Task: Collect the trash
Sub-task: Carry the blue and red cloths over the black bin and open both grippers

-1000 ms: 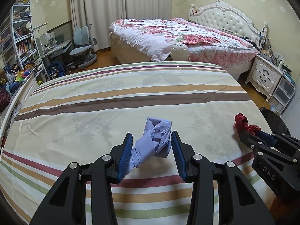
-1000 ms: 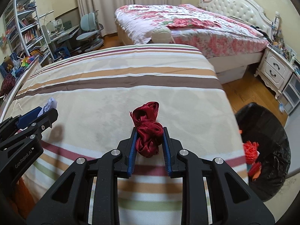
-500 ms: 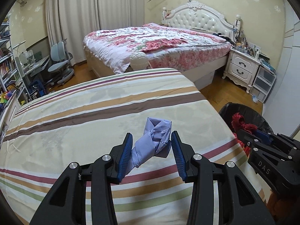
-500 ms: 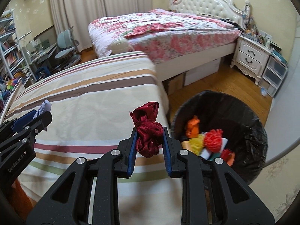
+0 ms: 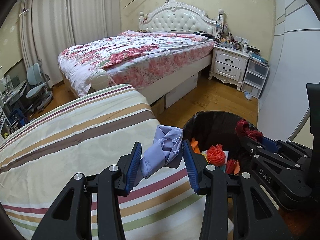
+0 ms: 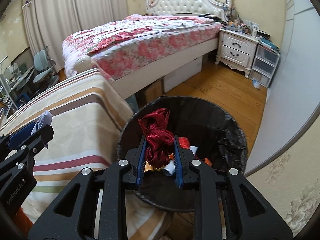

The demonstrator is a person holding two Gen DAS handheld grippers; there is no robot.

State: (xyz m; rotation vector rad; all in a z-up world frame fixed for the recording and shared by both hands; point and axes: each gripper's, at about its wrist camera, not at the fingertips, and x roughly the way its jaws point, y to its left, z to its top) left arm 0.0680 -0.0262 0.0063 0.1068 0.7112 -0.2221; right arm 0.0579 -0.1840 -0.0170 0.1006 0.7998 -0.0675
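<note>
**Two scraps carried to the bin, neither dropped yet**

Bedroom with a wooden floor: a striped bed [image 5: 76, 140] fills the lower left of both views, a floral bed sits behind it, and a black-lined bin [image 6: 220, 120] stands on the floor at the striped bed's edge.

Right hand-held gripper [image 6: 159, 150] is clamped on a red ribbon [image 6: 157, 138] and hangs directly above the bin's mouth, low centre of the right view. Left hand-held gripper [image 5: 162, 160] is closed on a blue cloth [image 5: 163, 150], which sits over the striped bed's edge, just left of the bin in the left view.

Inside the bin lie orange, red and white scraps [image 5: 216, 155], so part of the collecting looks done. What is left, by my reading: let the ribbon fall, bring the cloth across over the bin and release it too. No other loose trash shows on the visible part of the striped bed.
</note>
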